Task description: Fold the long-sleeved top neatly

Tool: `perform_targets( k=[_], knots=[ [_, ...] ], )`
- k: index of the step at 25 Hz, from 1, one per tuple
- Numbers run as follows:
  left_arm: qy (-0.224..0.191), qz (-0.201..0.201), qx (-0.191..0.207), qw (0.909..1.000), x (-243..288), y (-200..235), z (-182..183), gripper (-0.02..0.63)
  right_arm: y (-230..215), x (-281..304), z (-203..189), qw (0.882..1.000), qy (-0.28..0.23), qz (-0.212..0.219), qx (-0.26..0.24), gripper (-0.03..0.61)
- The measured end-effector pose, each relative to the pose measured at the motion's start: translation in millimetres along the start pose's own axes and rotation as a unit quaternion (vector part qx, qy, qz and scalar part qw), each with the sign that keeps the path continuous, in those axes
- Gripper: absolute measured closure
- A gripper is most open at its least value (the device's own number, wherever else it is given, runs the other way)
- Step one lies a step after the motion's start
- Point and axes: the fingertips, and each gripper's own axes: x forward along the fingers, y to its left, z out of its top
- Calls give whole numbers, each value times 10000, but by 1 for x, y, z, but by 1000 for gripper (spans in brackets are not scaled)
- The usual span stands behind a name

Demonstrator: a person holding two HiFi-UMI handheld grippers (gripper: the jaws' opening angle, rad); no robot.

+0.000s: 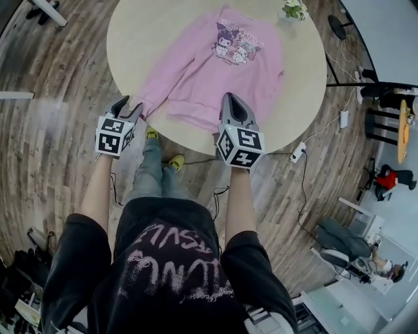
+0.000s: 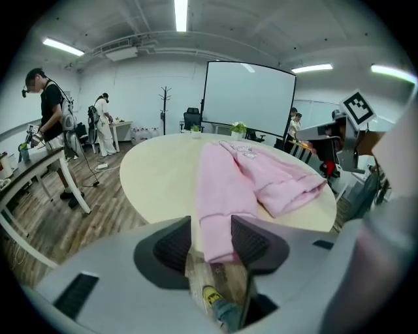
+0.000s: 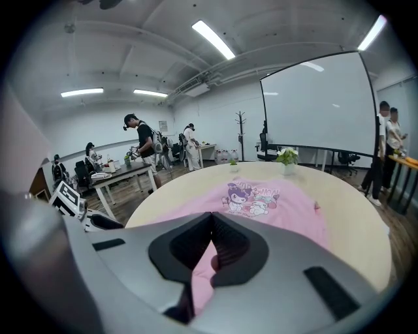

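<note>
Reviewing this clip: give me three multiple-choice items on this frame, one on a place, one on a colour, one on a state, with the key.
1. Where does the potted plant stand?
A) on the floor
B) at the far edge of the table, beyond the top
C) on the top's print

2. What colour is the top?
A) pink
B) green
C) white

3. How do the jaws of the left gripper stand?
A) closed on the plant
B) apart, with the sleeve cuff between them
C) closed on nothing

Key:
1 B, the head view shows it by the far rim.
2 A, it is pink in every view.
3 B, the left gripper view shows a gap with the cuff in it.
</note>
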Motion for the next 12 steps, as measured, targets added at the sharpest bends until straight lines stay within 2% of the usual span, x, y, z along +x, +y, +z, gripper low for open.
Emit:
perform_targets(
  k=[3, 7, 12],
  knots=[
    [201, -124, 88, 9997, 6, -4, -5, 477, -4, 2, 2, 10000, 9, -40, 18, 572],
    [237, -136, 252, 9993, 6, -2, -5, 587, -7, 1, 0, 9999, -10, -104, 56, 572],
    [163, -63, 442, 9989, 0, 6, 13, 591, -9, -1, 9, 9998, -123, -123, 138, 572]
  ],
)
